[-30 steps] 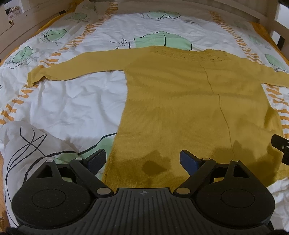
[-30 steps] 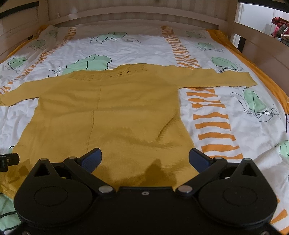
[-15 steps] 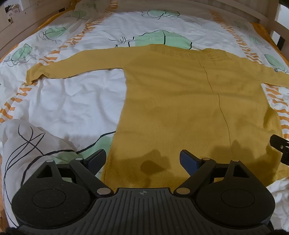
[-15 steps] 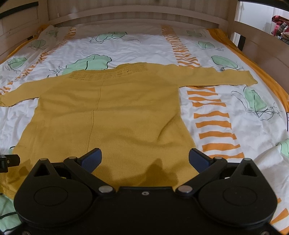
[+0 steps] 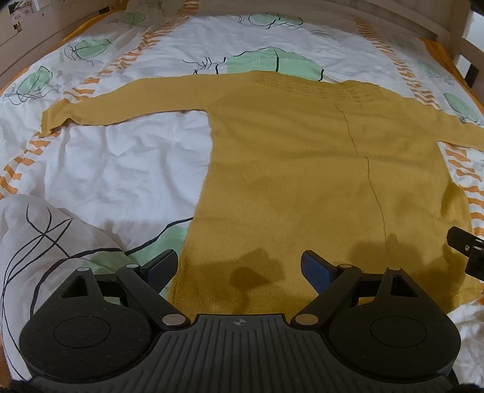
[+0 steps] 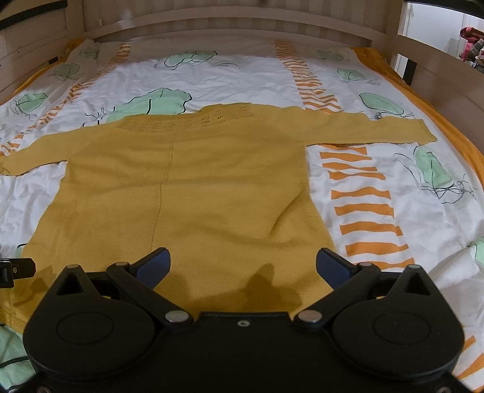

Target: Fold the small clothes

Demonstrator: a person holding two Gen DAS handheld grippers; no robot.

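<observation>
My left gripper hangs over the near-left hem corner of the mustard sweater, jaws spread wide, nothing between them; my right gripper hangs over the near-right hem, equally wide and empty; neither pad is touching cloth as far as I can tell. The sweater lies flat in the middle of the bed, neckline at the far end, both sleeves stretched straight out, hem nearest me.

Risks, my read: the knit is thin and limp, so a pinch at the hem could take only the top layer and the fold comes out skewed; a deep pinch could grab the bedsheet under it and drag the whole thing; uneven lifting between my two hands would twist the body; loose sleeves could trail and bunch.

Materials: fine ribless knit, matte, open lace-like band at the yoke, raised seam down the centre; sheet is crumpled cotton, white with green leaves and orange stripes; bed frame pale wood, curved.
</observation>
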